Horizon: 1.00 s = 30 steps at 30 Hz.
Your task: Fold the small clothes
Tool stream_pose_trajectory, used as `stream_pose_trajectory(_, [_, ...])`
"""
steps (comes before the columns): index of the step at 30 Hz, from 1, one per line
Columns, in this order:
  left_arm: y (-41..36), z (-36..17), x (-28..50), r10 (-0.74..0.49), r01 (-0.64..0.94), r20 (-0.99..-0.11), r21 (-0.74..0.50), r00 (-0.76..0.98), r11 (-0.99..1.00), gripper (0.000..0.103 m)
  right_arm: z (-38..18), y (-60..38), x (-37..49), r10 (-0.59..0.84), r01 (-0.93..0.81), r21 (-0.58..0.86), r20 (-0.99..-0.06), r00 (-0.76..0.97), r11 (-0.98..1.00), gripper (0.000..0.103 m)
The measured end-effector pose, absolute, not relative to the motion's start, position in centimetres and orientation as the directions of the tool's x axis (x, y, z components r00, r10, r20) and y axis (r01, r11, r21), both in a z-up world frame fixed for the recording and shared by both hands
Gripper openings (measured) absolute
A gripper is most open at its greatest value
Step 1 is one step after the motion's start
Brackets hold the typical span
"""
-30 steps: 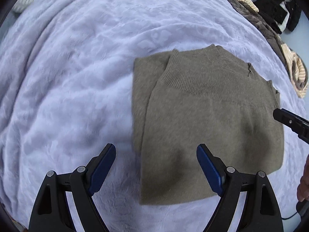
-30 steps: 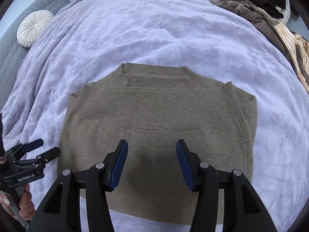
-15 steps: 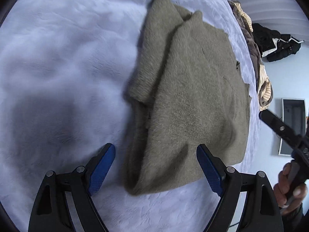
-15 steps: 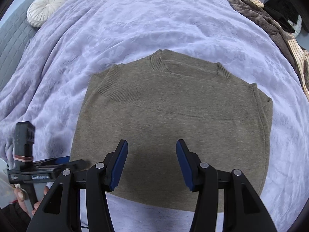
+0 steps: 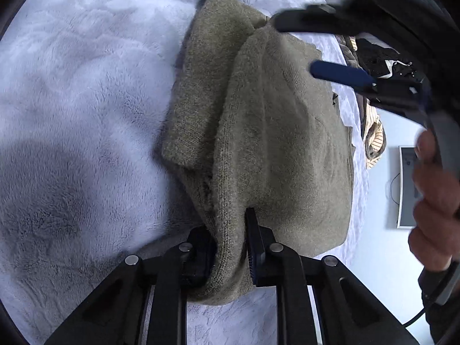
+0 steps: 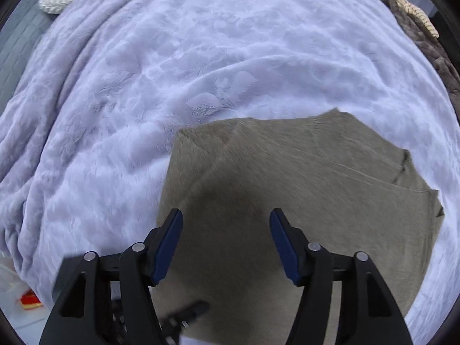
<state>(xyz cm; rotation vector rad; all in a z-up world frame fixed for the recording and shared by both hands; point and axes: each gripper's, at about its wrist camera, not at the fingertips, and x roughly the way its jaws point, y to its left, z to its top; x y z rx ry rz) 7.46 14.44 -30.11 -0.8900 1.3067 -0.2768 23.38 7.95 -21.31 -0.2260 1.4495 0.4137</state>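
Left gripper (image 5: pixel 230 244) has just clenched on the olive sweater's (image 5: pixel 281 149) near corner. Right gripper (image 6: pixel 225 235) has just widened, jaws apart above the sweater, nothing between.

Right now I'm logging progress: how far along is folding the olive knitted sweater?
Done: the olive knitted sweater lies with its sleeves tucked in on the lilac plush blanket. In hand: the left tool has just closed on its near edge; the right tool hangs open above. Left: folding it over.

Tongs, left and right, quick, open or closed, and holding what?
Left tongs: just closed, gripping the olive sweater edge.
Right tongs: open, empty, just widened, above the sweater.
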Motion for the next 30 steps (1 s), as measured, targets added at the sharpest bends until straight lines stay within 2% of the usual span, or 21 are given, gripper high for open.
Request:
stream_pose_trajectory(4, [15.1, -30.7, 6.5, -0.662, -0.294, -0.684, -0.729, 0.306, 0.617, 0.019, -23.3, 10.7, 24.0, 0.099, -0.366, 0.083, -0.995, 0.025, 0.927, 0.067])
stream_pose_trajectory(7, [15.2, -30.7, 6.1, -0.667, -0.289, -0.673, -0.739, 0.319, 0.608, 0.019, -25.1, 13.0, 23.7, -0.004, -0.389, -0.012, -1.0, 0.022, 0.921, 0.079])
stream_pose_trajectory(10, [16.2, -30.9, 5.1, -0.673, -0.29, -0.663, -0.748, 0.327, 0.597, 0.019, -27.6, 15.2, 23.6, -0.141, -0.434, -0.14, -0.99, 0.031, 0.89, 0.084])
stream_pose_trajectory(12, [16.5, -31.0, 4.7, -0.675, -0.294, -0.661, -0.751, 0.328, 0.592, 0.019, -28.3, 16.2, 23.3, -0.198, -0.464, -0.205, -0.978, 0.063, 0.862, 0.074])
stream_pose_trajectory(14, [17.2, -30.7, 3.9, -0.681, -0.295, -0.657, -0.754, 0.324, 0.587, 0.02, -27.8, 16.1, 23.1, -0.205, -0.477, -0.223, -0.975, 0.09, 0.85, 0.031])
stream_pose_trajectory(15, [17.4, -30.5, 3.7, -0.686, -0.296, -0.654, -0.756, 0.319, 0.584, 0.02, -27.2, 15.4, 23.3, -0.169, -0.465, -0.185, -0.983, 0.077, 0.866, 0.024])
stream_pose_trajectory(16, [17.8, -30.3, 3.3, -0.691, -0.3, -0.65, -0.759, 0.316, 0.578, 0.031, -26.4, 14.3, 23.7, -0.11, -0.446, -0.124, -0.992, 0.057, 0.887, 0.02])
stream_pose_trajectory(17, [18.3, -30.1, 2.8, -0.695, -0.304, -0.646, -0.763, 0.317, 0.571, 0.048, -25.7, 13.2, 24.0, -0.06, -0.428, -0.072, -0.997, 0.042, 0.901, 0.019])
stream_pose_trajectory(18, [18.9, -29.8, 2.2, -0.713, -0.297, -0.619, -0.785, 0.329, 0.544, 0.085, -24.7, 11.9, 24.2, -0.005, -0.407, -0.018, -0.999, 0.033, 0.913, 0.018])
stream_pose_trajectory(19, [19.3, -29.4, 1.6, -0.726, -0.282, -0.592, -0.806, 0.351, 0.521, 0.098, -23.8, 11.0, 24.4, 0.039, -0.392, 0.023, -0.999, 0.034, 0.92, 0.018])
stream_pose_trajectory(23, [20.1, -28.0, 0.1, -0.681, -0.252, -0.63, -0.775, 0.373, 0.58, 0.1, -20.7, 8.1, 24.0, 0.17, -0.37, 0.135, -0.984, 0.062, 0.919, 0.017])
stream_pose_trajectory(30, [18.6, -28.7, 2.7, -0.689, -0.236, -0.636, -0.771, 0.347, 0.592, 0.1, -18.2, 5.0, 22.8, 0.26, -0.343, 0.214, -0.961, 0.094, 0.915, 0.016])
